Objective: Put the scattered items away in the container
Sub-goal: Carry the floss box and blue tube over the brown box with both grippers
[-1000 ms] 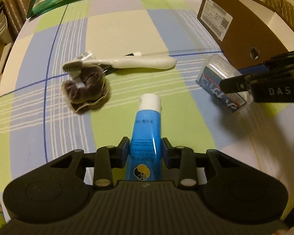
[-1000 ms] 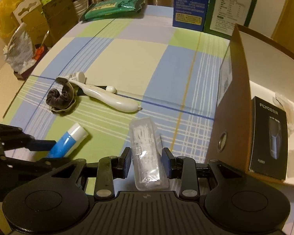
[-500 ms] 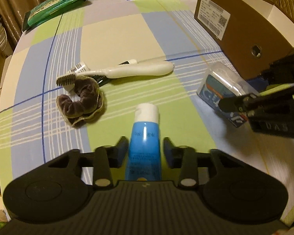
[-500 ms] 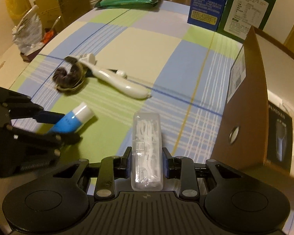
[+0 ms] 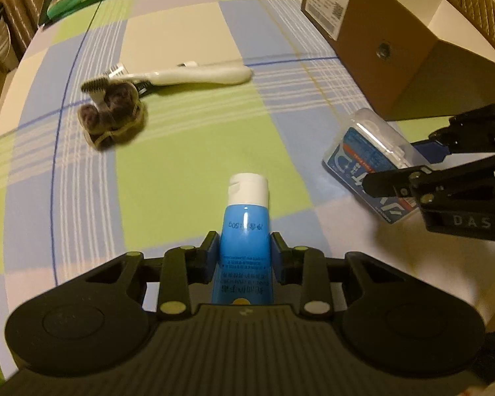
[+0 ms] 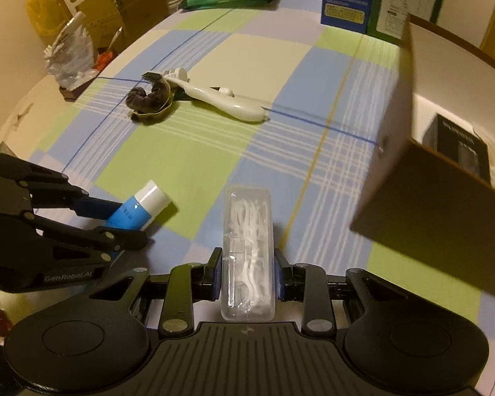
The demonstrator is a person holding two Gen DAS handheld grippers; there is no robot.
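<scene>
My left gripper (image 5: 244, 252) is clamped on the blue tube (image 5: 244, 231), white cap pointing away, above the checked cloth (image 5: 188, 171). My right gripper (image 6: 247, 270) is clamped on the clear floss-pick case (image 6: 247, 247), near the brown cardboard box (image 6: 429, 198) at right. Farther off on the left, the white brush (image 5: 194, 76) and brown scrunchie (image 5: 112, 118) lie touching.

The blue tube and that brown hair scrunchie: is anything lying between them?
No. In the left wrist view only bare checked tablecloth lies between the blue tube and the scrunchie.
</scene>
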